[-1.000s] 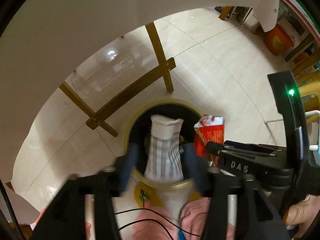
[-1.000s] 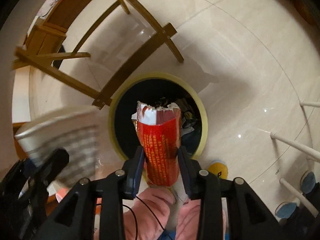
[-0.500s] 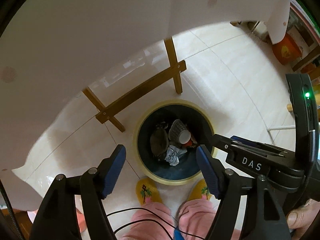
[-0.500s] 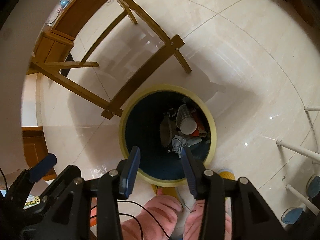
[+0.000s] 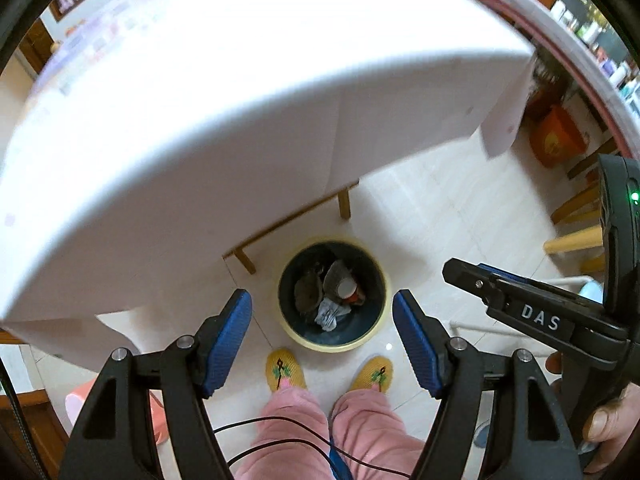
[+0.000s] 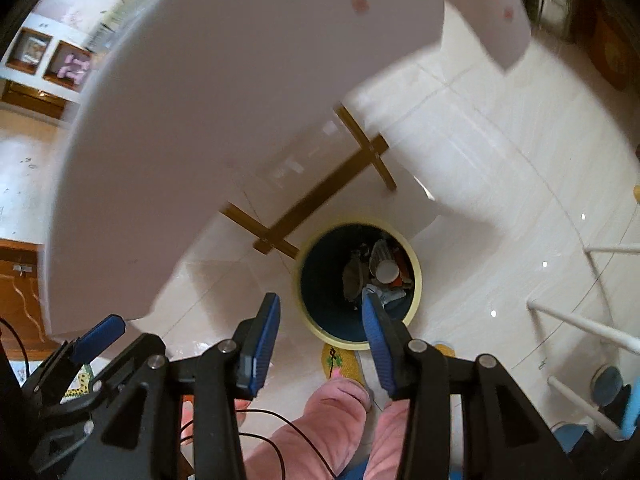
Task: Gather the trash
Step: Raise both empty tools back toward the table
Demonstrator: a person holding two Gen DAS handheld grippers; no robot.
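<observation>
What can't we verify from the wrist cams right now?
- Bin bottom: both views, hidden under the piled trash.
- Red item in the bin: too small to identify.
- Tabletop contents: left view, cut off at the top edge, blurred.
- Under the table: tablecloth hides it.
- Right gripper finger covers part of the trash.

My left gripper (image 5: 322,332): black angular frame, silver screw heads at the pivots, ribbed blue pads (image 5: 228,332) on both fingers. My right gripper (image 6: 318,338): same black frame, same screws, blue pads (image 6: 262,344); white letters "DAS" on its side, a green light on the black housing behind. Below the grippers: thin black cable (image 5: 280,436), pink fleece trouser legs (image 5: 292,428), yellow knitted slippers (image 5: 285,369) with a green-and-pink motif. Beside the right gripper's housing, bare skin of my hand (image 5: 610,424).
</observation>
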